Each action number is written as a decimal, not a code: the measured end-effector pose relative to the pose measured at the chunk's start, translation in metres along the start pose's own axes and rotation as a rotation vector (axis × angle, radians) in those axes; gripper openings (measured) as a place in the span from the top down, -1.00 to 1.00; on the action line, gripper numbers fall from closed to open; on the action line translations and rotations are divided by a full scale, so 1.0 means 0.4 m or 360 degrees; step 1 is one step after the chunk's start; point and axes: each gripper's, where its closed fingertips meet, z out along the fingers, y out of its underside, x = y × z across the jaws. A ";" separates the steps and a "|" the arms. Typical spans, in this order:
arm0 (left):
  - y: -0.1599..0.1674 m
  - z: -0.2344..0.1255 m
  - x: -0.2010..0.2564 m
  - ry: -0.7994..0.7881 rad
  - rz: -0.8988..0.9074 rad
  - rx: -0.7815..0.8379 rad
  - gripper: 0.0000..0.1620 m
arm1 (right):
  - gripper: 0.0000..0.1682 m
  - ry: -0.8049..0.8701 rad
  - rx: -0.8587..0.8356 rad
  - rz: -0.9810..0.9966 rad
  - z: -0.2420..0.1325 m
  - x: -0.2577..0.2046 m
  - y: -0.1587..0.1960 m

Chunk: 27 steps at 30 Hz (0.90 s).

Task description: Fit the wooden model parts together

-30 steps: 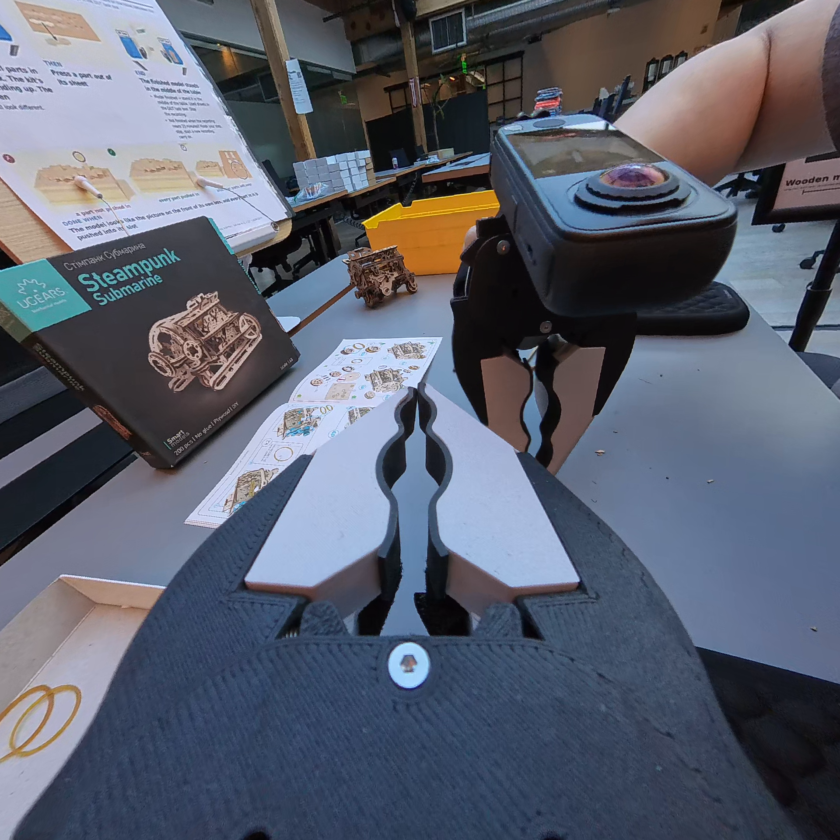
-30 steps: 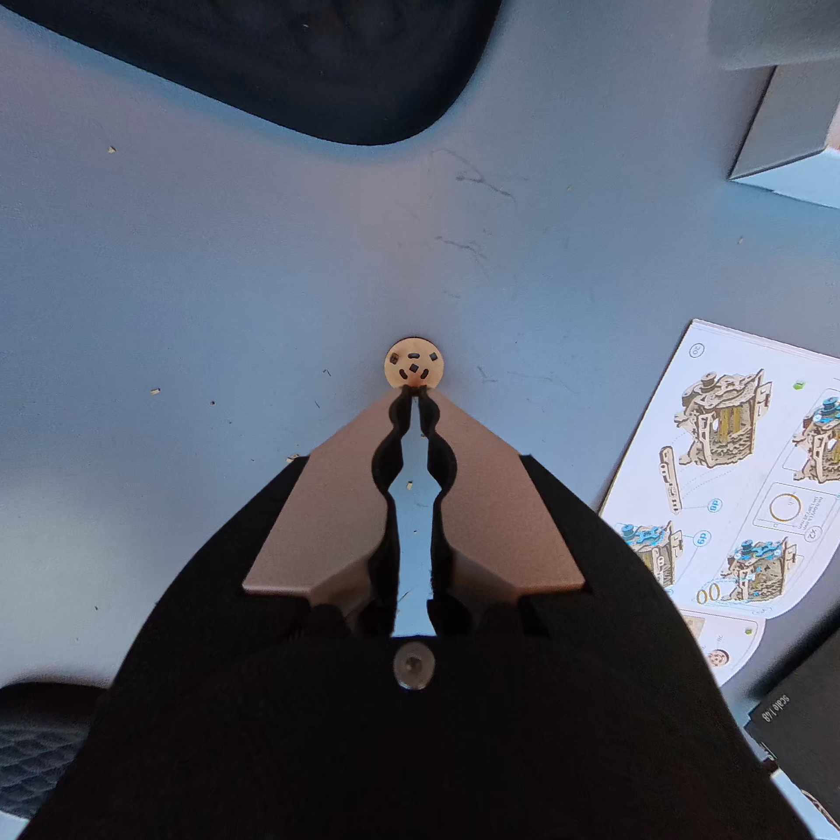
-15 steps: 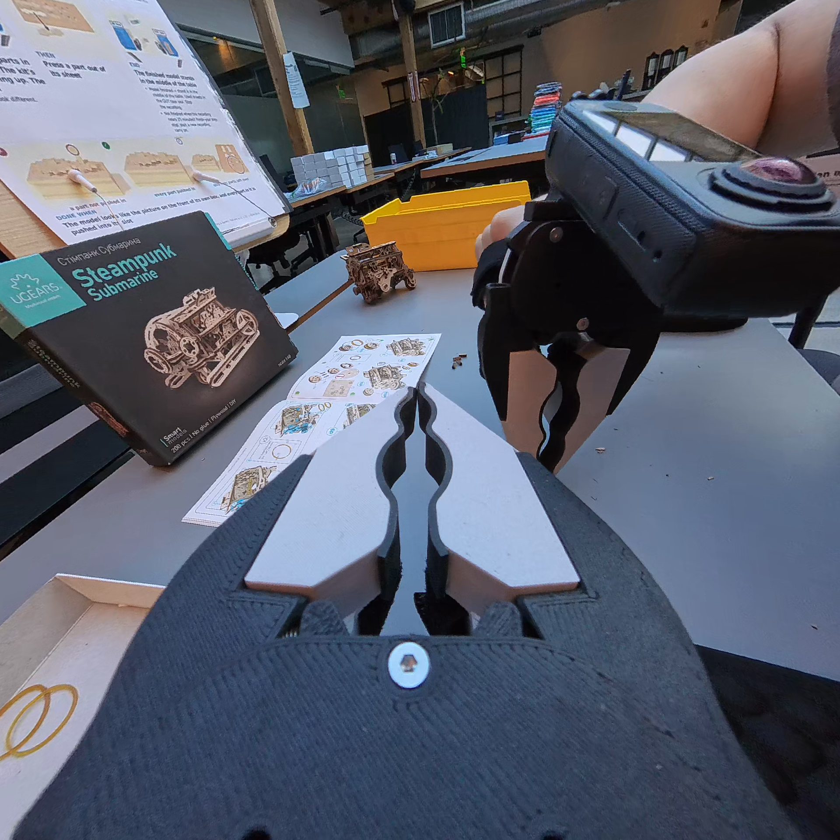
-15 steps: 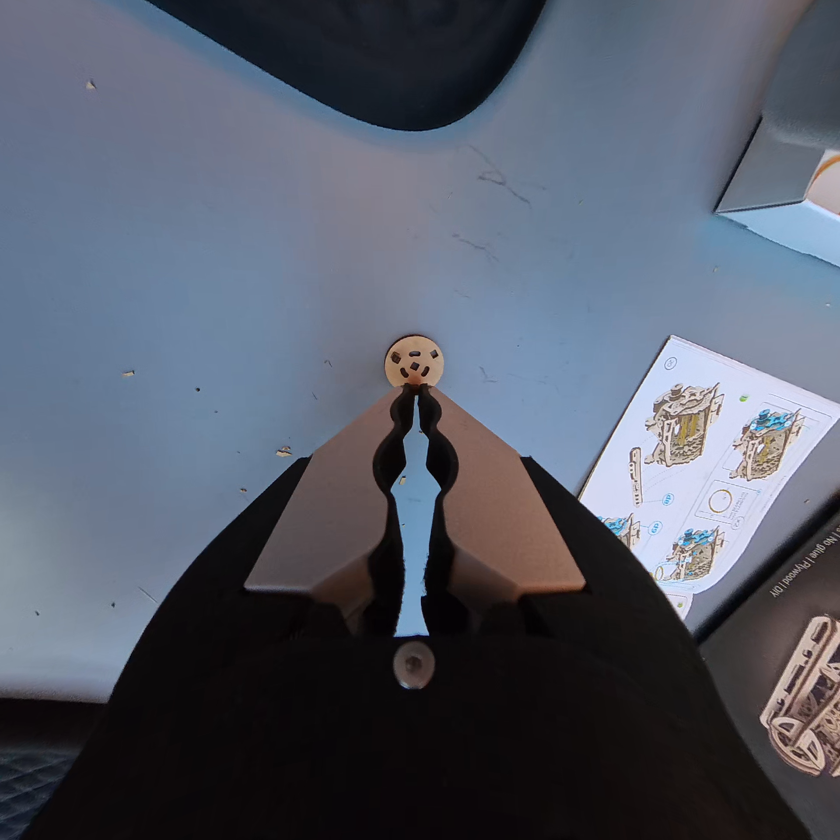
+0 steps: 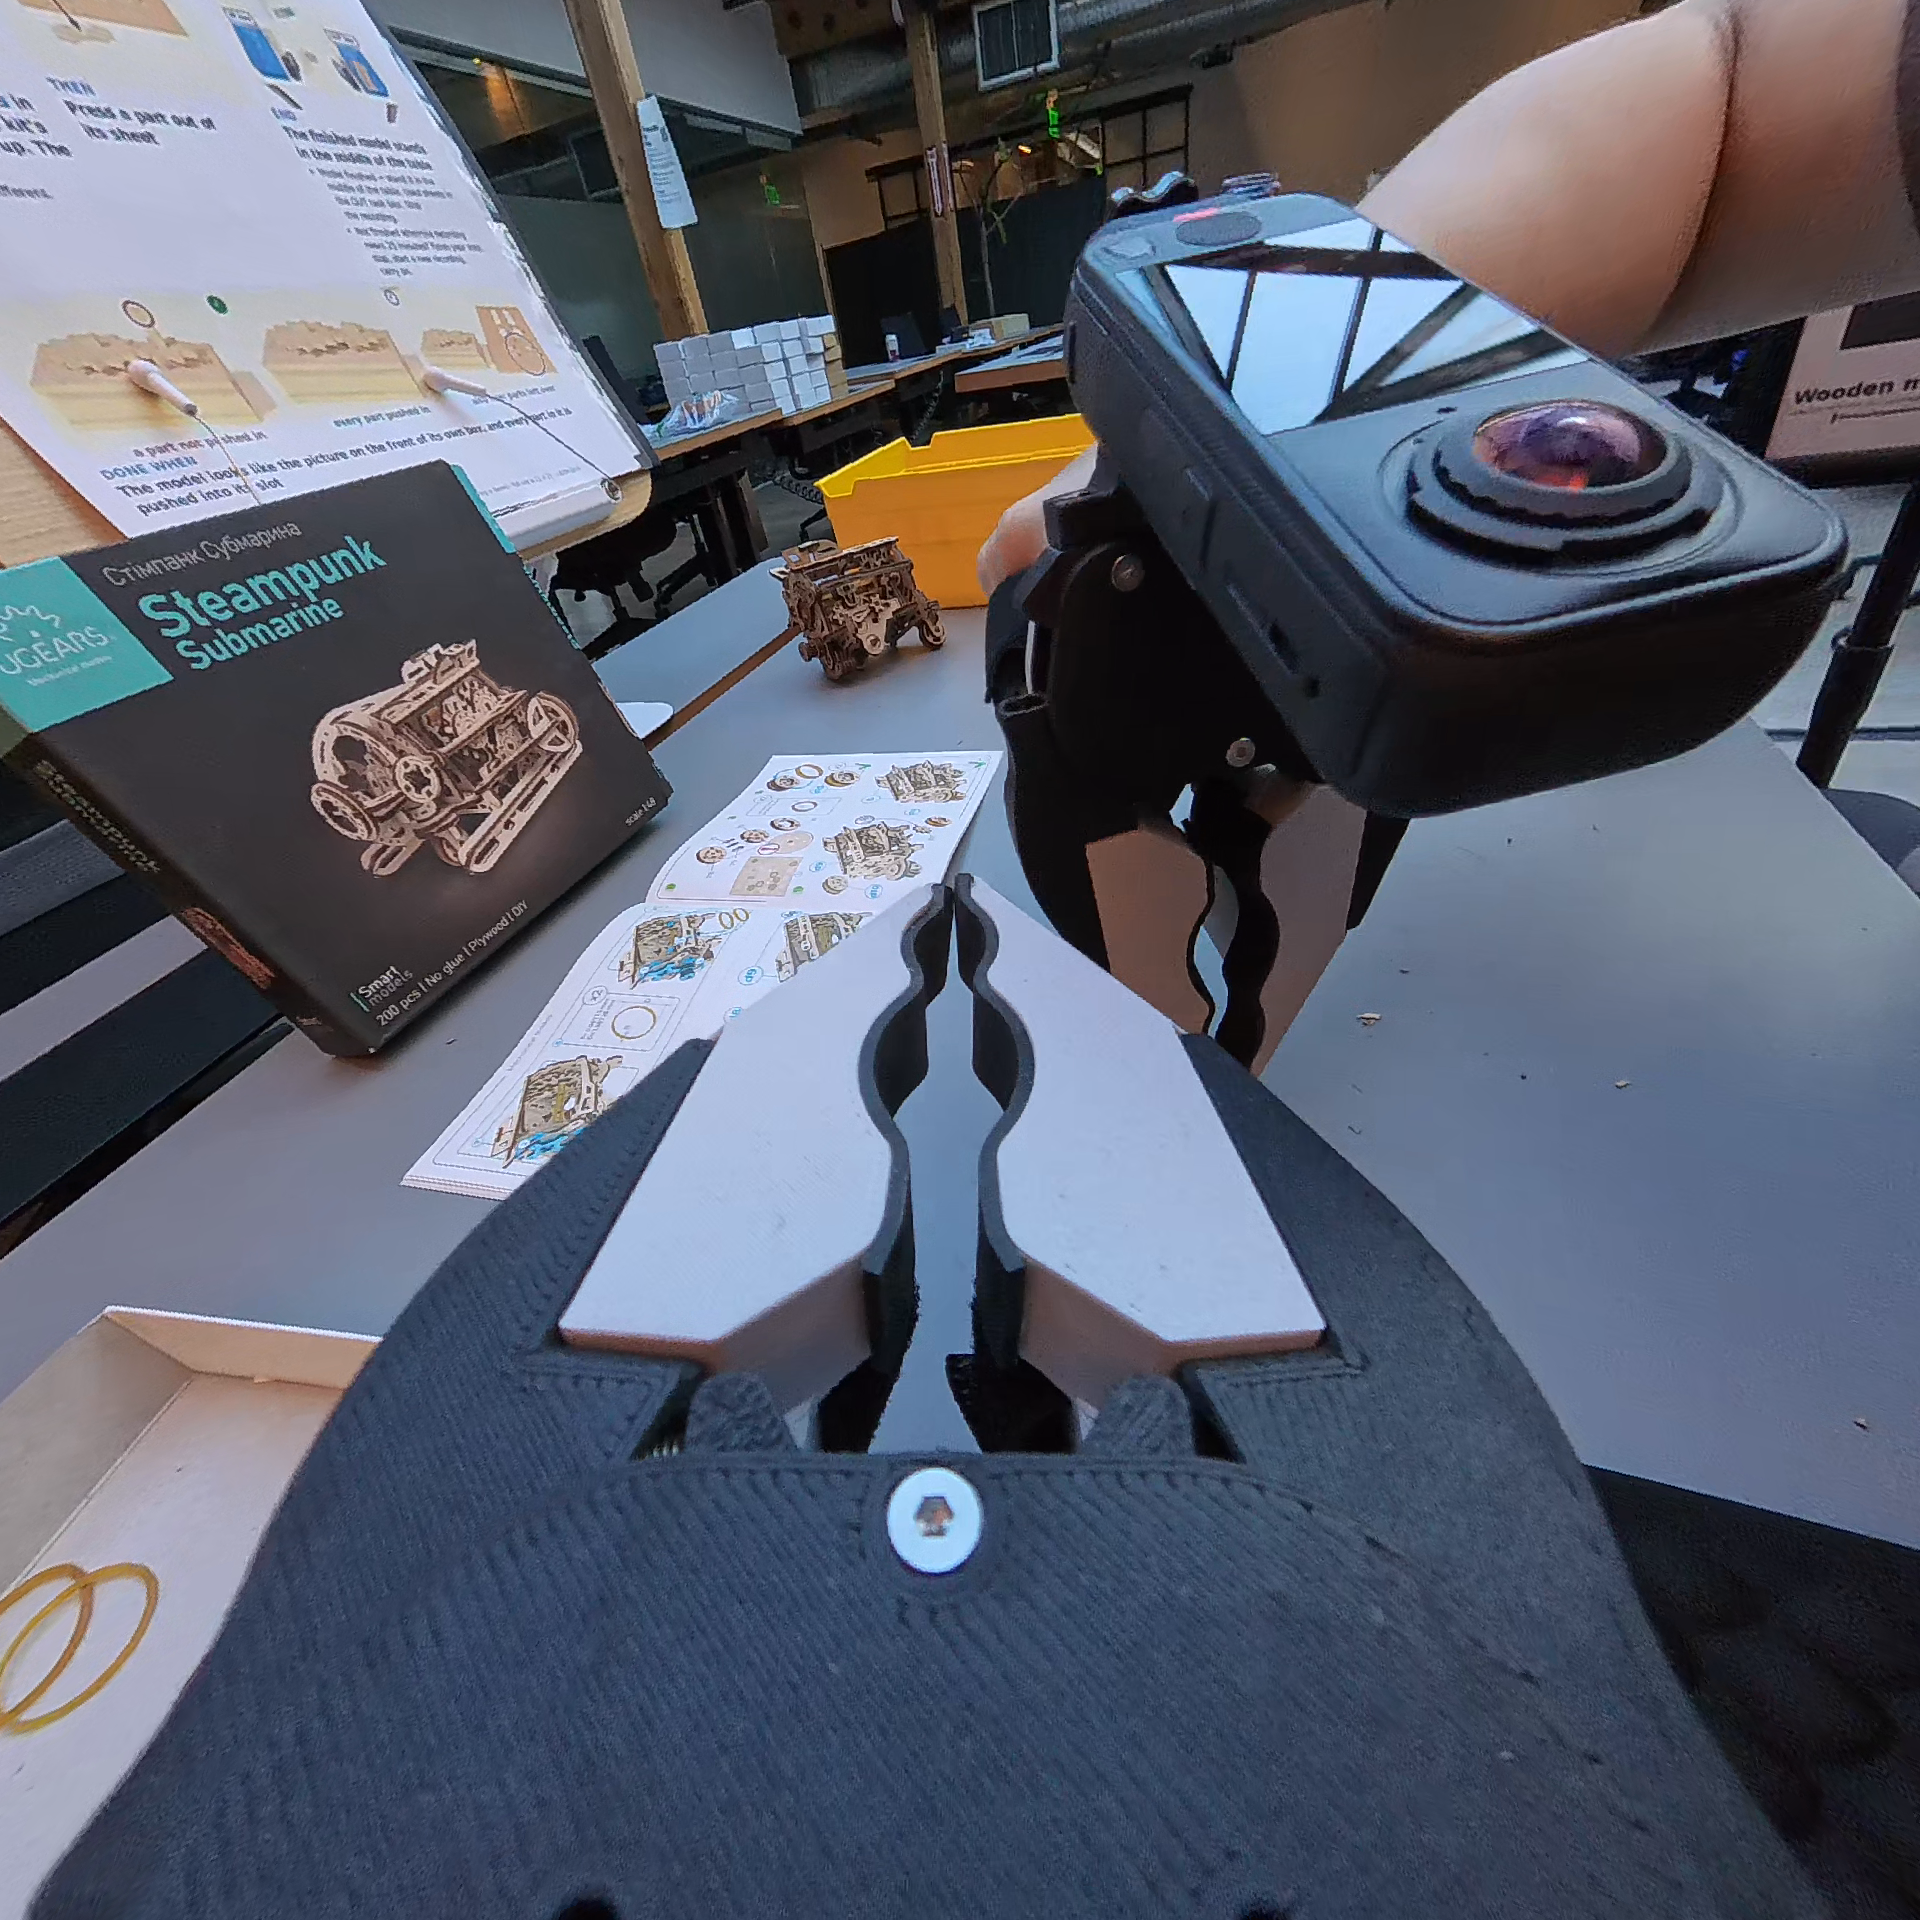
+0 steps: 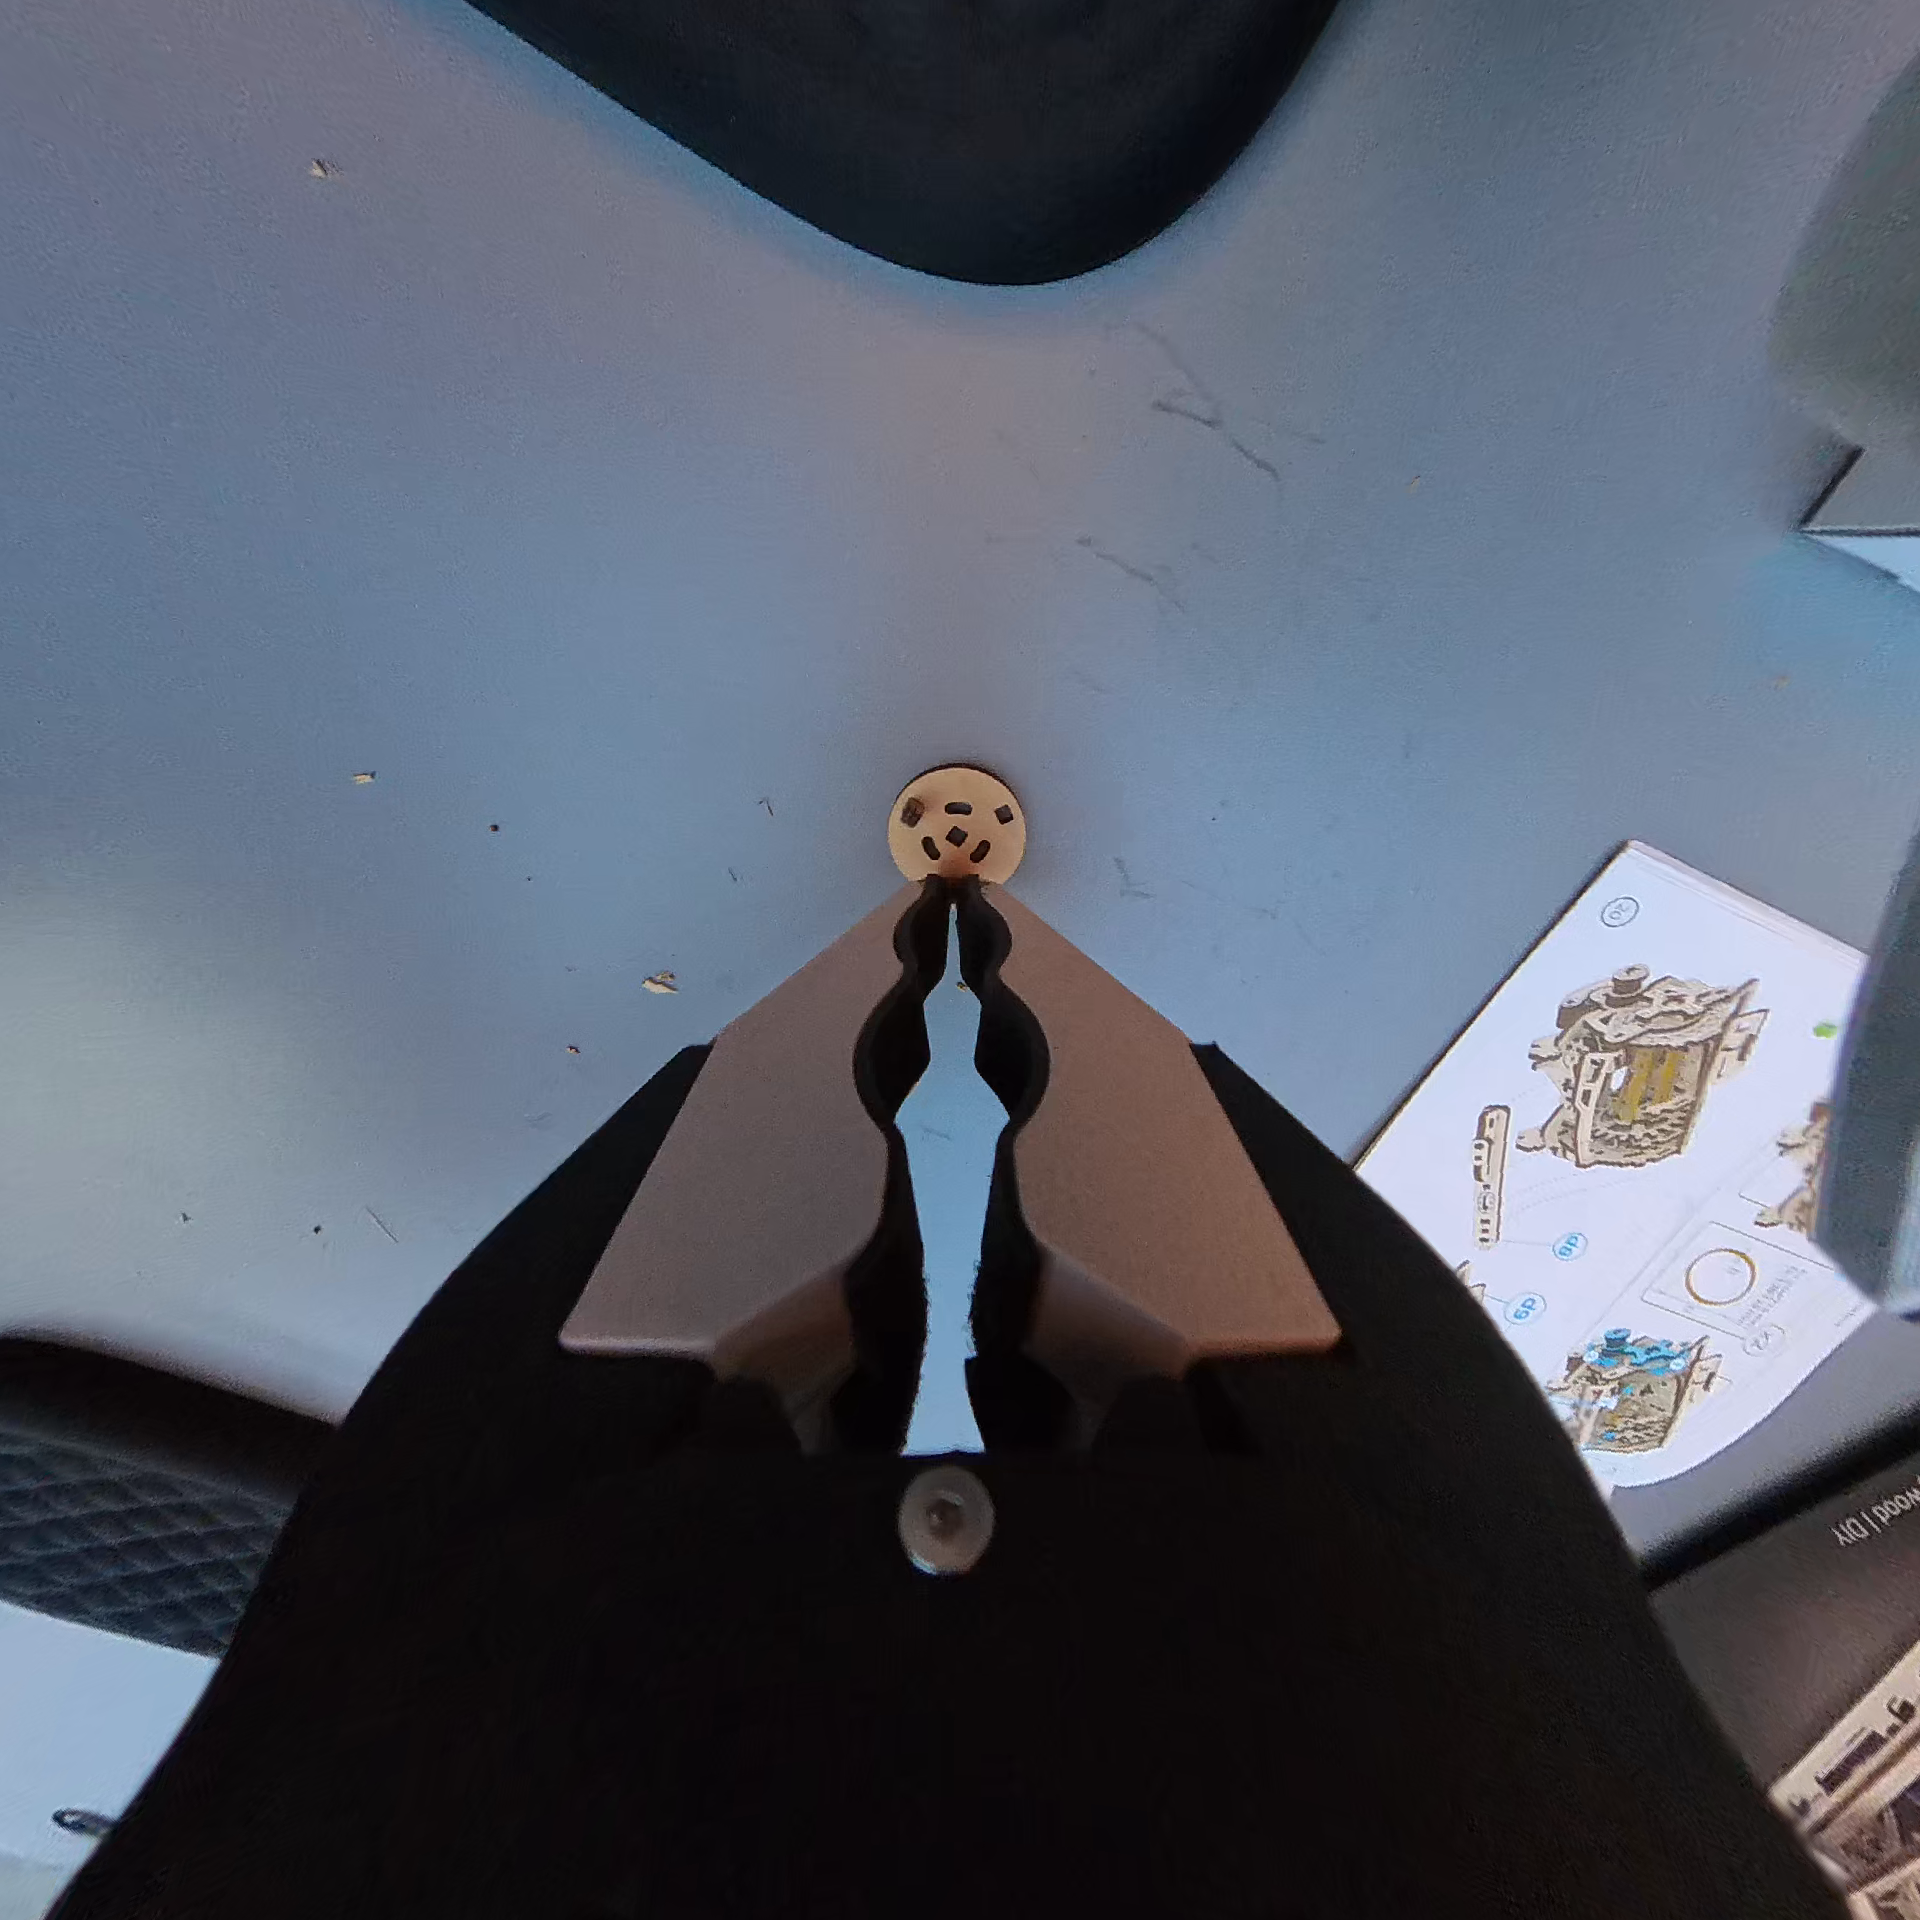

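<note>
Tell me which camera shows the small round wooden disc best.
The right wrist view: the disc sits mid-frame, pinched at its edge by the right gripper, its small holes clear against the grey table. The left wrist view shows that gripper from outside, but no disc can be made out there.

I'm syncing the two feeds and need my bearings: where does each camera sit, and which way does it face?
Left wrist view: on the left tool, looking level across the grey table at the black kit box; a bare forearm shows.
Right wrist view: on the right tool, looking down at the table, tips pinching a wooden disc.
Shared: the instruction booklet, the table and the kit box.
</note>
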 end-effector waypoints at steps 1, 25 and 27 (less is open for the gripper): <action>0.001 0.000 0.000 -0.0001 0.0000 -0.0002 1.00 | 0.99 0.0006 -0.0012 -0.0006 0.000 0.000 0.000; -0.004 -0.002 -0.005 -0.0015 0.0001 0.0011 1.00 | 1.00 0.0287 -0.0144 -0.0011 0.003 0.000 0.000; -0.005 -0.002 -0.006 -0.0017 -0.0002 0.0015 1.00 | 1.00 0.0321 -0.0189 -0.0045 0.004 0.001 0.000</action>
